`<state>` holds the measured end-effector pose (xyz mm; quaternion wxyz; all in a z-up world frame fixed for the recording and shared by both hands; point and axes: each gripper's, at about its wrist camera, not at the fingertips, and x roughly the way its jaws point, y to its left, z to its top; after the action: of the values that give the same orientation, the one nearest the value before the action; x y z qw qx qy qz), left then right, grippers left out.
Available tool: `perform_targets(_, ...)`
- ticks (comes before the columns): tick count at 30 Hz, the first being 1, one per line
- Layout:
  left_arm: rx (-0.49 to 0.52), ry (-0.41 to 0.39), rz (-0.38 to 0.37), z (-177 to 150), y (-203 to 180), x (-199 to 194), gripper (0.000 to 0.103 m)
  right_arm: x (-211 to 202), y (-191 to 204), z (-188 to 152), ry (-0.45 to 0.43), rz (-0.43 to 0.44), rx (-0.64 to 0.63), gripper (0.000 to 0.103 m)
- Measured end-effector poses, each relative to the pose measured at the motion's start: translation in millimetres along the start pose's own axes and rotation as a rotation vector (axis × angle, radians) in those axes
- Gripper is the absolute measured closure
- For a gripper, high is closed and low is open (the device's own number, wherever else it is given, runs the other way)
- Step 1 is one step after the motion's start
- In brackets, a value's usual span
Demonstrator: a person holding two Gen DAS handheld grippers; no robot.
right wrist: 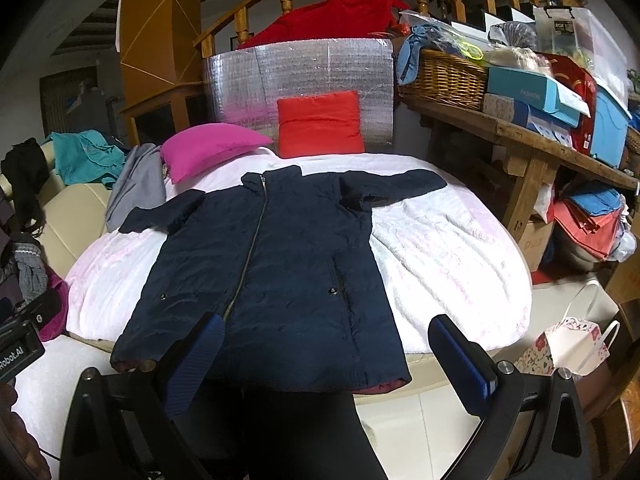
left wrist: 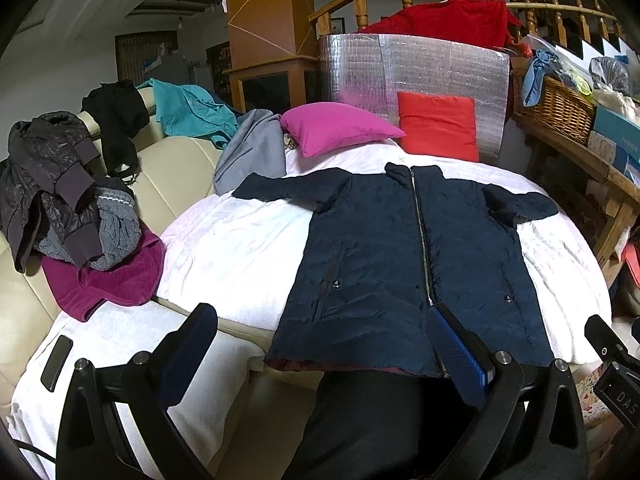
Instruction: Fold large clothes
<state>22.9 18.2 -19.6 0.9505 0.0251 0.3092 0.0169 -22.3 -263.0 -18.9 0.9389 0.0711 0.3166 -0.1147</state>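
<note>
A navy quilted zip-up jacket (left wrist: 400, 256) lies flat and face up on a white blanket (left wrist: 232, 248), zipped, both sleeves spread out sideways. It shows again in the right wrist view as the jacket (right wrist: 280, 264) on the blanket (right wrist: 448, 248). My left gripper (left wrist: 324, 344) is open, held above the jacket's hem, with nothing between its blue-padded fingers. My right gripper (right wrist: 326, 350) is open too, hovering near the hem's right half, empty. A dark trouser leg (left wrist: 360, 428) of the person fills the bottom middle below the hem.
A heap of clothes (left wrist: 68, 216) lies on the cream sofa (left wrist: 172, 176) at left, with a phone (left wrist: 56, 362) near it. A magenta cushion (left wrist: 336, 126) and a red cushion (left wrist: 438, 126) sit behind the jacket. A cluttered wooden bench (right wrist: 532, 136) with a wicker basket (right wrist: 444, 78) stands right; a paper bag (right wrist: 568, 346) is on the floor.
</note>
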Motion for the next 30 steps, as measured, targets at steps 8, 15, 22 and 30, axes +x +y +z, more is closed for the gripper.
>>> perform_targets(8, 0.006, -0.011, 0.001, 1, 0, -3, 0.000, -1, 0, 2, -0.004, 0.003, 0.004, 0.000)
perform_targets(15, 0.033, -0.010, 0.013, 8, -7, 9, 0.000, 6, -2, 2, 0.006, 0.017, 0.011, 0.000)
perform_targets(22, 0.058, 0.030, 0.007, 65, -27, 74, 0.000, 34, -42, 36, -0.014, 0.079, 0.103, 0.000)
perform_targets(30, -0.023, 0.241, 0.019, 108, -67, 200, 0.000, 120, -142, 108, 0.026, 0.109, 0.308, 0.000)
